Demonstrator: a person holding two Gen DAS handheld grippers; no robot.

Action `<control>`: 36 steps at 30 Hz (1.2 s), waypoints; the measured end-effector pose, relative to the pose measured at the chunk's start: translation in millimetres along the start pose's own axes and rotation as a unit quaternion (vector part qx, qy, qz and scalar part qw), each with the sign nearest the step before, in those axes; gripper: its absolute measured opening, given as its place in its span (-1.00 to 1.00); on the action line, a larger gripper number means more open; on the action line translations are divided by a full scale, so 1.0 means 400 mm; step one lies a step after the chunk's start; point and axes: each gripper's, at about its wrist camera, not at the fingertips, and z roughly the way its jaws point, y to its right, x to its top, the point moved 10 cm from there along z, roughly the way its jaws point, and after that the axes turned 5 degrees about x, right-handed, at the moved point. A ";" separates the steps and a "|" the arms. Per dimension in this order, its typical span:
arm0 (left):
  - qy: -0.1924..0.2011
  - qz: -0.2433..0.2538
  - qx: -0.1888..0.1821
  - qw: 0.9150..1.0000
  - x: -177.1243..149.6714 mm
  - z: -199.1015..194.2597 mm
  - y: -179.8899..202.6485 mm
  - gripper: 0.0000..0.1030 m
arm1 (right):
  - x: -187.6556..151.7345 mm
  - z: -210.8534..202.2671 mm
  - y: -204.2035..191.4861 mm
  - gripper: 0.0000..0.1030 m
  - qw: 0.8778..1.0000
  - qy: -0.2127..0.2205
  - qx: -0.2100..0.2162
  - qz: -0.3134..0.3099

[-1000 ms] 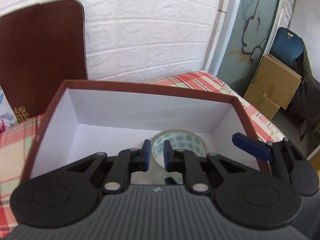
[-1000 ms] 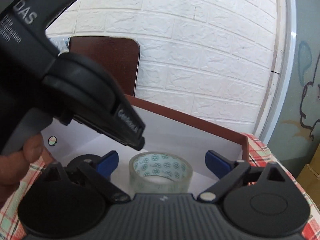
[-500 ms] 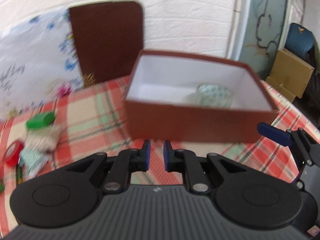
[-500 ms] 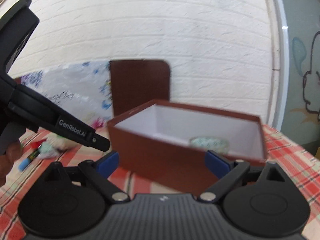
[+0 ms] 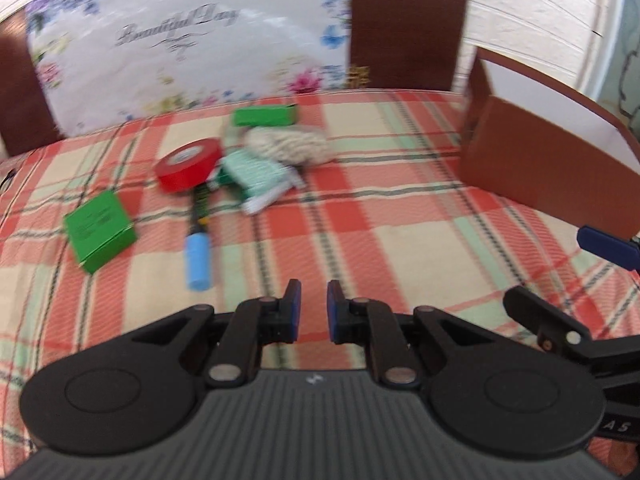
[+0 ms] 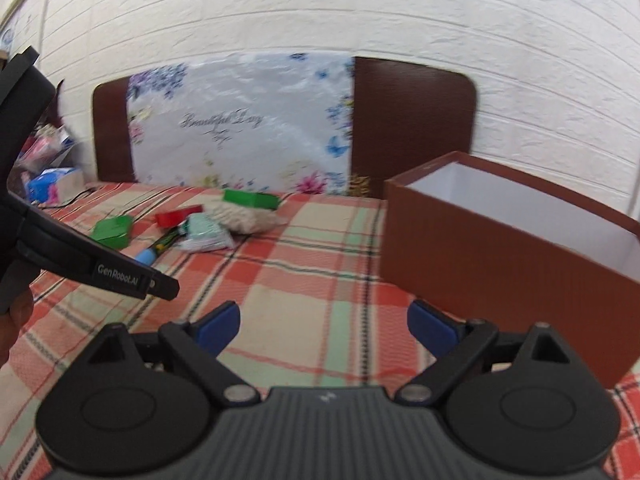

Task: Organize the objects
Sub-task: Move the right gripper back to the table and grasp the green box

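Observation:
A brown box (image 6: 504, 248) with a white inside stands on the plaid table at the right; it also shows in the left wrist view (image 5: 552, 168). A pile lies at the left: a red tape roll (image 5: 188, 165), a green box (image 5: 100, 231), a second green box (image 5: 265, 115), a blue-capped marker (image 5: 199, 250), a green-white packet (image 5: 256, 176) and a beige knitted bundle (image 5: 288, 145). My left gripper (image 5: 313, 311) is nearly shut and empty, above the table in front of the pile. My right gripper (image 6: 323, 327) is open and empty, left of the box.
A plaid cloth (image 6: 304, 248) covers the table. A floral sheet (image 6: 240, 124) leans on a dark headboard (image 6: 412, 120) against the white brick wall. A blue pack (image 6: 52, 184) lies at the far left edge.
Both grippers have drawn back out of the box and swung left toward the pile. The clear tape roll stayed inside the box and is now out of sight.

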 end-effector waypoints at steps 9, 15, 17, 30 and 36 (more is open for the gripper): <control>0.019 -0.048 0.080 0.995 -0.075 0.018 -0.275 -0.69 | -0.019 0.099 -0.158 0.41 0.996 -0.058 0.070 -0.018; 0.051 -0.133 0.230 0.963 -0.131 0.016 -0.613 -0.64 | 0.038 0.184 -0.334 0.21 0.985 -0.064 0.146 -0.071; 0.085 -0.163 0.251 0.950 -0.154 0.005 -0.684 -0.49 | 0.070 0.232 -0.406 0.23 0.980 -0.062 0.169 -0.080; 0.116 -0.208 0.209 0.949 -0.152 -0.003 -0.701 -0.44 | 0.099 0.499 -0.614 0.20 0.972 -0.110 0.188 -0.089; 0.111 -0.196 0.211 0.951 -0.153 -0.003 -0.696 -0.34 | -0.008 0.306 -0.540 0.20 0.964 -0.107 0.211 -0.124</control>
